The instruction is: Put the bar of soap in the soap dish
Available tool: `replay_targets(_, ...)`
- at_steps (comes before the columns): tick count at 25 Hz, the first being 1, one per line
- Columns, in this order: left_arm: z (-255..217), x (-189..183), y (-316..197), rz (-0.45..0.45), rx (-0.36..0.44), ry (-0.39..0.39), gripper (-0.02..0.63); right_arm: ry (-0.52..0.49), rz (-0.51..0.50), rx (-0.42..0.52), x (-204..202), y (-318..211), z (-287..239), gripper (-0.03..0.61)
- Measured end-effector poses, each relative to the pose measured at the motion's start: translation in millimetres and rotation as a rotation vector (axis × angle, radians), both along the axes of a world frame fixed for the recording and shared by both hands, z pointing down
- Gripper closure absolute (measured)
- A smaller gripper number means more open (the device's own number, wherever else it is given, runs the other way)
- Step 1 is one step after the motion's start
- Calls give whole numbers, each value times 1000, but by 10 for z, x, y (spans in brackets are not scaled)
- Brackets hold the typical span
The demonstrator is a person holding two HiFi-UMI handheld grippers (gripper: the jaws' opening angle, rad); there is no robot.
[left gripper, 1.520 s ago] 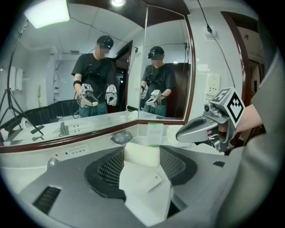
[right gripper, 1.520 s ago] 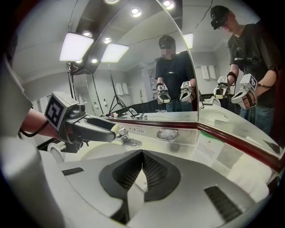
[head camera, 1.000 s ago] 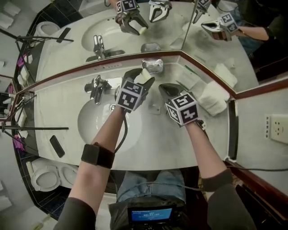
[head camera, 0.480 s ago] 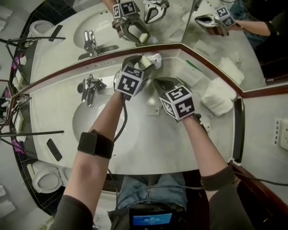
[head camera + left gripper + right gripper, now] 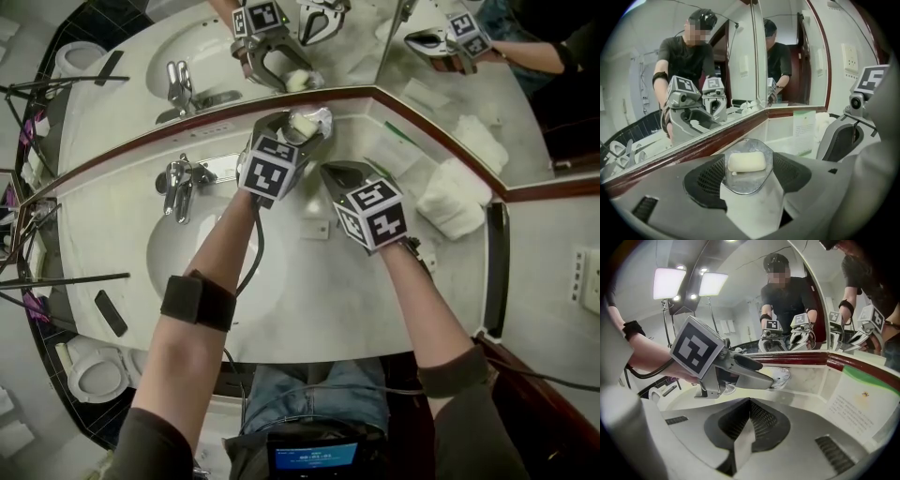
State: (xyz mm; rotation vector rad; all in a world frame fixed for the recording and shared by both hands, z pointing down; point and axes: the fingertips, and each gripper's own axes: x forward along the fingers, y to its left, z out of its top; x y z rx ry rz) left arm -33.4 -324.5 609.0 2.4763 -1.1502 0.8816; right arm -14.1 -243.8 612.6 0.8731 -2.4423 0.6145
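One soap bar (image 5: 746,162) is contained in one soap dish (image 5: 747,186), flanked by the left gripper (image 5: 750,174), jaws just opening and clear of it; the right gripper (image 5: 749,416) is closed.

Soap bar (image 5: 746,162) matt, waxy. Soap dish (image 5: 748,183) shiny metal. Tap (image 5: 178,178) glossy chrome. Counter (image 5: 309,300) smooth pale stone. My left gripper (image 5: 749,176) grey matt plastic.

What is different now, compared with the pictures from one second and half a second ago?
The left claw moved to the soap dish and its jaws have just been opening: the bar of soap now lies in the dish, released, with the jaws clear of it. The right claw stayed shut and empty beside it.
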Motion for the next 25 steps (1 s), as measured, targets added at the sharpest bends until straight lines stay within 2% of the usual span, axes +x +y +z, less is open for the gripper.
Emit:
replay_targets(5,25,-25,145,-12,3,-13,291,-3,8,-6,66,69,67,558)
replay_targets(10,-313,-97,488,-16,-6,6,299,12,27,-6,190,226,-201,558)
replay_targets(12,-499,-183,642,-29,-6,26,346,19,33,-4,223,293,-344,558)
replay_targets(19,-1023,-553,1229,-95,36,78,602,35,60,29,265,595,-713,558)
replay_targets(25,-1290,-646,1756,-107,42,111,612,55,102,58,415,933,-965,558)
